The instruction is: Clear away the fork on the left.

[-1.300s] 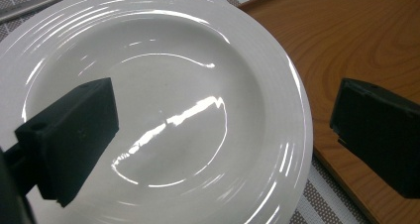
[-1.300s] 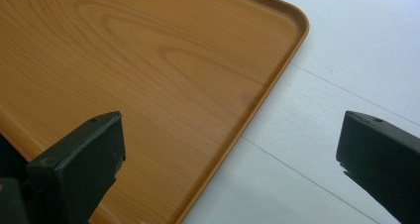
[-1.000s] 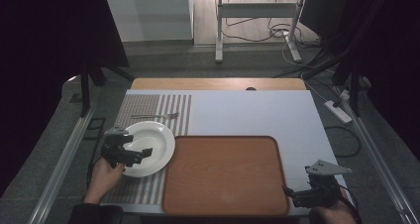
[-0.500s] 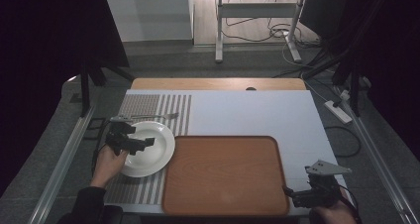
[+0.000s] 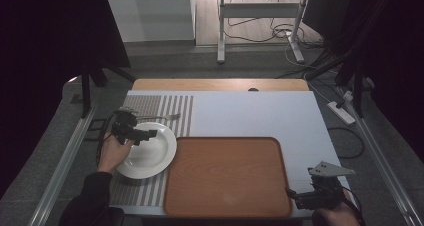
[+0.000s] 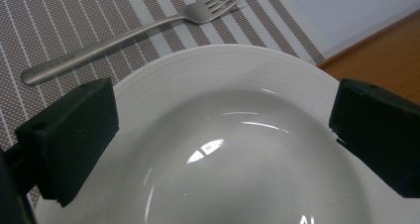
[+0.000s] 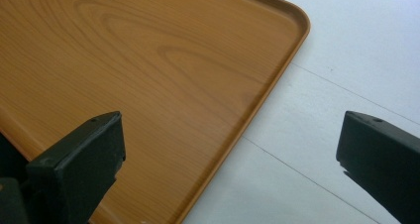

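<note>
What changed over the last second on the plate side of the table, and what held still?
The left tool moved away from the person, from the plate's near-left rim up over its far-left part, jaws open around nothing. The plate, fork, wooden tray and right tool stayed put.

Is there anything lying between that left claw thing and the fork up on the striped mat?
Nothing visible blocks it. The left gripper hangs open above the white plate, and the fork lies just past the plate's far rim on the striped mat, with bare mat around it. The gripper would simply pass over the rim.
</note>
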